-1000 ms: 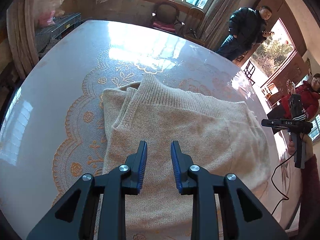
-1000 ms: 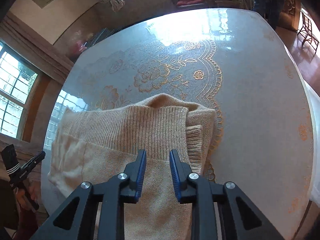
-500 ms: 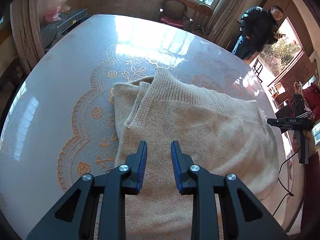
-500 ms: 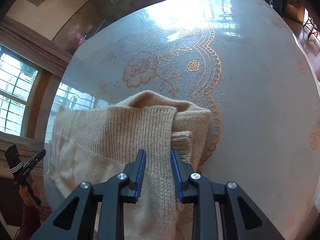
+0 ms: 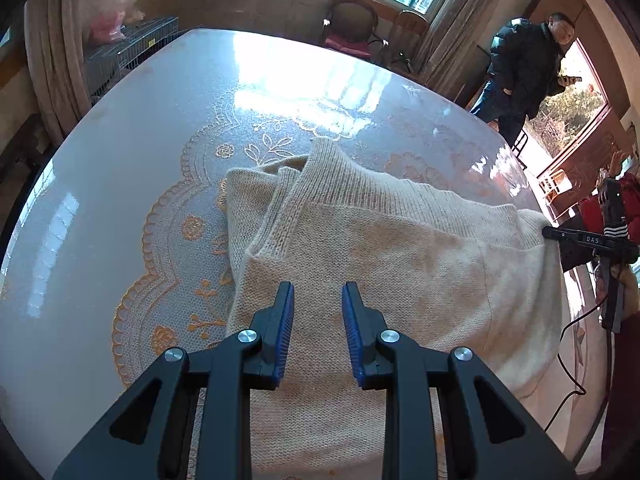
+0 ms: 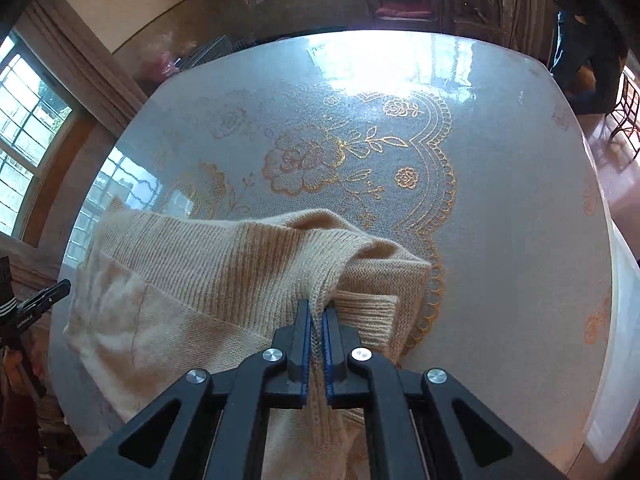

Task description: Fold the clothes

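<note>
A person works two handheld grippers over a cream knitted sweater (image 6: pixel 224 276) lying partly folded on a round table (image 6: pixel 520 208). The right gripper (image 6: pixel 315 322) is pinched nearly closed on the ribbed edge of the sweater's top layer, the knit bunched between its blue pads and raised a little off the layer beneath. To fold well, that edge should probably be carried smoothly across with the pinch kept firm (loose knit stretches and slips easily). Just right of this gripper lies a ribbed cuff (image 6: pixel 368 308), which could drag along. The left gripper (image 5: pixel 317 312) hovers over the sweater's flat body, its jaws moderately apart and holding nothing. Beyond both grippers stretches glossy tabletop with a gold floral lace pattern (image 6: pixel 304 164). Farther off, right of the left gripper, a man in a dark jacket (image 5: pixel 524 68) stands near a doorway.
</note>
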A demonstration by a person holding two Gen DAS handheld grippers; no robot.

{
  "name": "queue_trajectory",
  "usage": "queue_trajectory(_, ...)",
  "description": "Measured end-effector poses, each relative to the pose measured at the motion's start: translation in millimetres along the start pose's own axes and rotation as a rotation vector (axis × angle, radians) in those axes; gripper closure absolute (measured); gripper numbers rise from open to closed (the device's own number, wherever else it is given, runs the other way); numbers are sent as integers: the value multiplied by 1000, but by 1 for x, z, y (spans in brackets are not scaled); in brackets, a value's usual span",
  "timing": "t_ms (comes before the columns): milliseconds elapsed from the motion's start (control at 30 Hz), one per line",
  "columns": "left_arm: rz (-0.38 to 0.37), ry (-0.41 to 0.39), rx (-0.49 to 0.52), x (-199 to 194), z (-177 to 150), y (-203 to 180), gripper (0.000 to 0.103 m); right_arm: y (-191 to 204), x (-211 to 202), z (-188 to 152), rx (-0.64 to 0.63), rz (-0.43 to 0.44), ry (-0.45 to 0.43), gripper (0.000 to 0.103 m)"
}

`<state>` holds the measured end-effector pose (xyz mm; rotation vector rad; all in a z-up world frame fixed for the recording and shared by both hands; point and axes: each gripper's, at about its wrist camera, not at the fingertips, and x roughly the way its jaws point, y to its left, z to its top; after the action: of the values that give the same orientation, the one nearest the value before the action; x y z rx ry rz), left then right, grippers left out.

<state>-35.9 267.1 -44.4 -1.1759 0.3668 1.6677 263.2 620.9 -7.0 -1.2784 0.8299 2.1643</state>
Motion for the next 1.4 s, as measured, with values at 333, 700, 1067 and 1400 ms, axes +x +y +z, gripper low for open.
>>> queue_trajectory(333, 84, 6, 22, 9, -12, 9, 72, -26, 13, -18, 65, -87, -39, 85)
queue_trajectory(700, 141, 10, -31, -6, -38, 39, 65, 19, 16, -83, -39, -100, 82, 82)
queue_trajectory(1067, -91, 34, 84, -31, -55, 10, 65, 98, 15, -127, -165, 151, 191, 82)
queue_trajectory(1400, -83, 138, 95, -33, -114, 10, 65, 56, 1, -153, -109, -91, 269, 82)
